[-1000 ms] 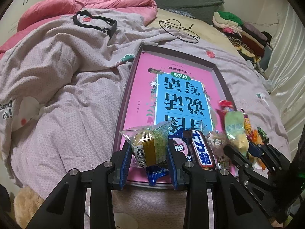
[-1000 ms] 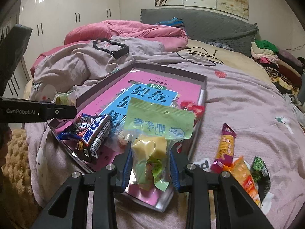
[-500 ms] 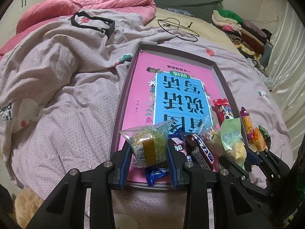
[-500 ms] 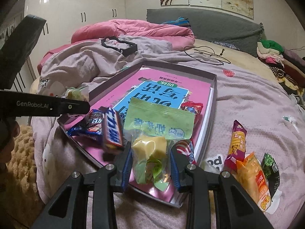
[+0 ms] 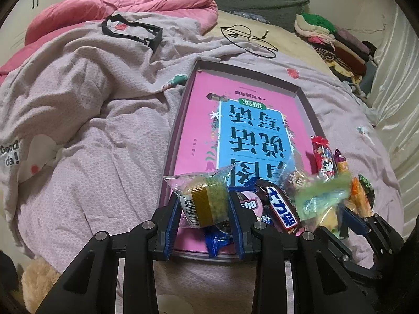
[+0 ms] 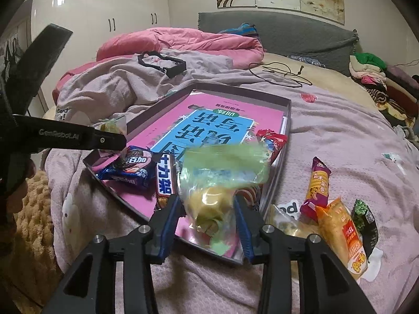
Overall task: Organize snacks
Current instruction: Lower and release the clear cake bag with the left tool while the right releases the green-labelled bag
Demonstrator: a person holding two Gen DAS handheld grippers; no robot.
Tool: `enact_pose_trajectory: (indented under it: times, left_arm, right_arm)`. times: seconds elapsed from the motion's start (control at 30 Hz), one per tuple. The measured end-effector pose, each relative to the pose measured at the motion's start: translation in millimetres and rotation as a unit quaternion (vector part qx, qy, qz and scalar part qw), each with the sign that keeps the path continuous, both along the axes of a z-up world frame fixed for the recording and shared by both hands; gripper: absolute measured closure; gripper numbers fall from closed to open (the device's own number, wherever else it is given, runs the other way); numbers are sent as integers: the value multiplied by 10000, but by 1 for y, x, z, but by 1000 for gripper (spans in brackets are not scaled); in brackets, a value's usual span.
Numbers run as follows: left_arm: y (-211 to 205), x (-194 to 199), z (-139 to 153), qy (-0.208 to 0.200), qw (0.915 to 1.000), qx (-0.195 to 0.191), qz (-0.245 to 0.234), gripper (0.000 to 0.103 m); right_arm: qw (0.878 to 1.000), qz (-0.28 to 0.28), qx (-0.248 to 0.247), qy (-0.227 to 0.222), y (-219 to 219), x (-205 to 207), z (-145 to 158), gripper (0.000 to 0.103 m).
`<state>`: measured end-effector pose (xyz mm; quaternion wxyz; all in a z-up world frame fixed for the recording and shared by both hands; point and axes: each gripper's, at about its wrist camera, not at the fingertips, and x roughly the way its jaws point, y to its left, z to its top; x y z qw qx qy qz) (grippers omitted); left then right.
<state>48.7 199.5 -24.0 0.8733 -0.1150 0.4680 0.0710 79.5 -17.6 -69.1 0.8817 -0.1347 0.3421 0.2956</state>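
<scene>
- So far, your tray on the bed holds several snacks; three packets lie beside it.
- Your left gripper grips a cake packet over the tray.
- Your right gripper, jaws just opening, lets the green bag drop there.

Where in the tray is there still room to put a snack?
The far half of the tray, over the pink book up to the back rim, is bare. The near end is crowded: Snickers bar, cookie pack, red candy pack.

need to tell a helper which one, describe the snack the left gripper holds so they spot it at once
Find the tray on the bed, pink book inside. At its near left corner, the left hand-held gripper clamps a clear packet. Unlike its bright neighbours, it shows a pale round cake with a gold band.
</scene>
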Motion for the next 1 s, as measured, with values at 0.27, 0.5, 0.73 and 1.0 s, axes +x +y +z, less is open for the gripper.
enact_pose_trajectory:
  times: [0.27,0.5,0.73,1.0]
  left_arm:
    - [4,0,0,18,9999,25,105,67]
    - [6,-1,0,44,9998,44,166,67]
    - [9,-1,1,75,9997,54,225,66]
    - [7,-2,5,44,9998,47,195,60]
  right_arm:
    - [10000,-43,68,-32,-7,-4,6,58]
    - [9998,-109,143,-47,-11,-6,10,53]
    - [9998,-157,137,-81,-12,-6,12,50]
    - [9996,-196,165,-122,-13,-8,14,49]
